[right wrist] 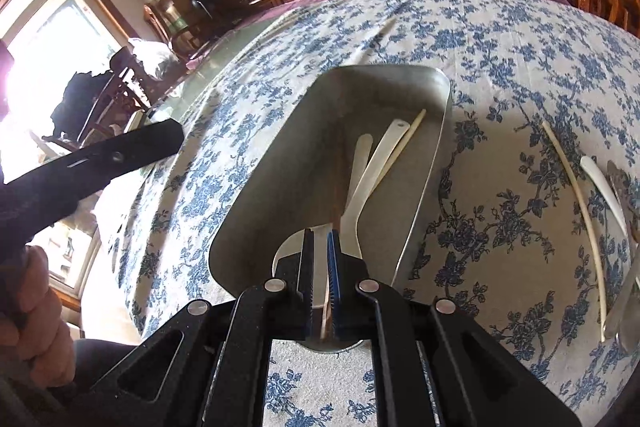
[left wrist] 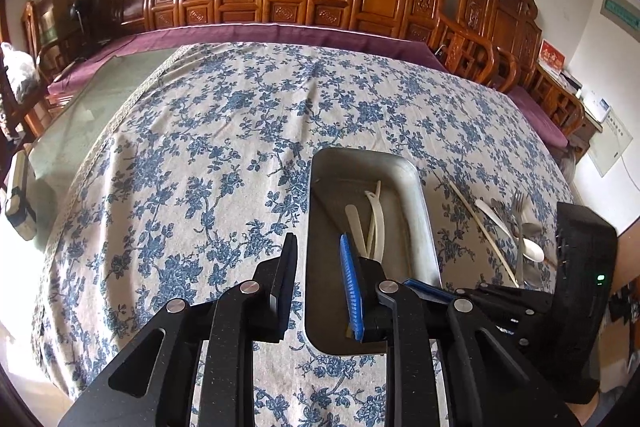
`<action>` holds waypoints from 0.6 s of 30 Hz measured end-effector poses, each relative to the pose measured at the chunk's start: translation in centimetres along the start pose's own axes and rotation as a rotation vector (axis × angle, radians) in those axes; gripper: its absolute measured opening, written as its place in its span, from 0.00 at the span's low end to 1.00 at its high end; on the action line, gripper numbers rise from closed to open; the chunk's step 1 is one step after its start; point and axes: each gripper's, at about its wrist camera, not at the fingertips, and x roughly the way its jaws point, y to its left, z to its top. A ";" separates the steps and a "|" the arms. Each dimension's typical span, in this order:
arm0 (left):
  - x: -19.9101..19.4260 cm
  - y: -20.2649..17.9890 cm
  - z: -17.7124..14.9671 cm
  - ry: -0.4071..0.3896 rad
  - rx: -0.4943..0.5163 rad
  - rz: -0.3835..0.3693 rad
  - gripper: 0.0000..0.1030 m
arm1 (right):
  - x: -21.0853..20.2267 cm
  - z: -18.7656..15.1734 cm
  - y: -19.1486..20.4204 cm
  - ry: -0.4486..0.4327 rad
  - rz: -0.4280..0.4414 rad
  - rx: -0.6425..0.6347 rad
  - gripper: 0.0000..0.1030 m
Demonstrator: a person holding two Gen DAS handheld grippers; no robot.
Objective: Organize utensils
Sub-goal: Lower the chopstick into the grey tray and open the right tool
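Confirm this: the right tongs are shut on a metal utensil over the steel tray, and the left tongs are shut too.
One error: the left tongs are open and hold nothing, as the left wrist view shows. The rest stands: the right tongs are shut on a metal utensil over the steel tray.

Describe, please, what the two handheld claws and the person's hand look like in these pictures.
The left claw and right claw are matte black, built of angular linkage bars joined by round silver pivot pins. One finger of the left claw has a blue ribbed pad; the right's pads are blue too. A black housing carries a small green light. The bare hand shows no sleeve.
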 end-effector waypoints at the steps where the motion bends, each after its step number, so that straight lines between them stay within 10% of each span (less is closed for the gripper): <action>1: 0.0 -0.1 -0.1 -0.002 0.003 -0.002 0.20 | -0.5 0.0 0.0 -0.010 0.001 -0.011 0.09; 18: 1.4 -7.2 -0.7 -0.002 0.093 -0.071 0.38 | -12.8 -2.5 -10.8 -0.155 -0.222 -0.039 0.15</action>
